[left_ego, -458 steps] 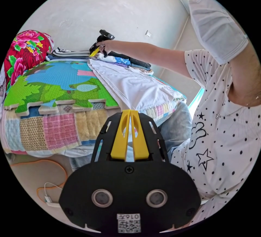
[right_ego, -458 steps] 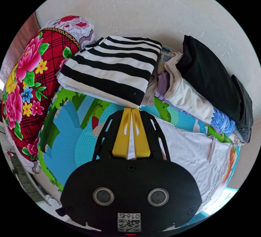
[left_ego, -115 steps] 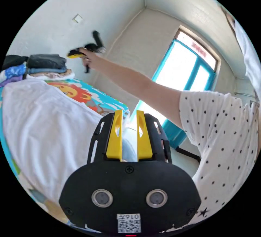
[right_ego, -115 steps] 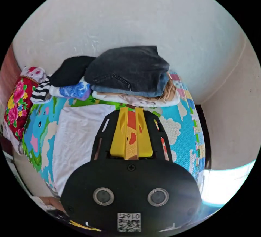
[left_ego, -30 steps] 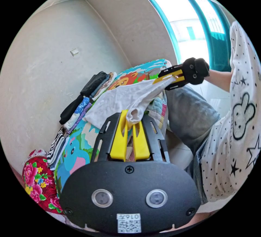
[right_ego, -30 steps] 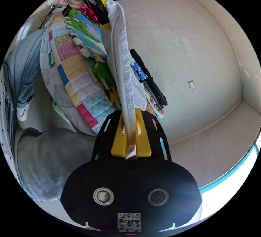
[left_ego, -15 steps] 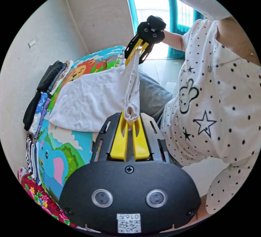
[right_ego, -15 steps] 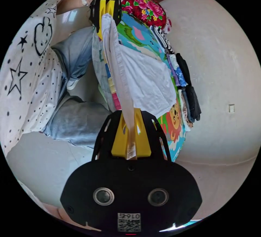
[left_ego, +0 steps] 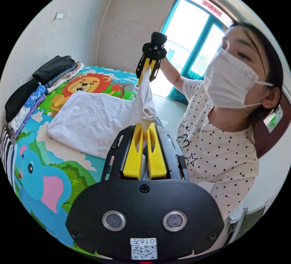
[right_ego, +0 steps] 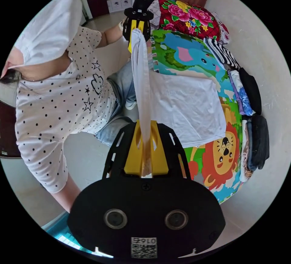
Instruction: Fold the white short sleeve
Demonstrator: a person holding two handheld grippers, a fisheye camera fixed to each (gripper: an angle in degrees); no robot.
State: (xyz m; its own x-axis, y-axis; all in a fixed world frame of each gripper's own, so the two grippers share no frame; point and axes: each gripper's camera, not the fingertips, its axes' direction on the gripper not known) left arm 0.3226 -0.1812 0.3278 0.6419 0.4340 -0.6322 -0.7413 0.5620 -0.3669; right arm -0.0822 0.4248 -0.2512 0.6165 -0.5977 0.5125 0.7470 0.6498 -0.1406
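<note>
White short sleeve (right_ego: 185,106) lies partly flat on the play mat (right_ego: 221,158), its near edge lifted taut. Left gripper (left_ego: 145,130) and right gripper (right_ego: 145,143) each clamp that edge, so folding looks barely begun.

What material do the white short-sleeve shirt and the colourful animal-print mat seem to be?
The white short-sleeve shirt looks like thin, matte cotton knit: it drapes and creases softly. The colourful animal-print mat looks like textured foam, with interlocking puzzle seams; probably EVA.

Views face each other across the mat (left_ego: 45,161)
</note>
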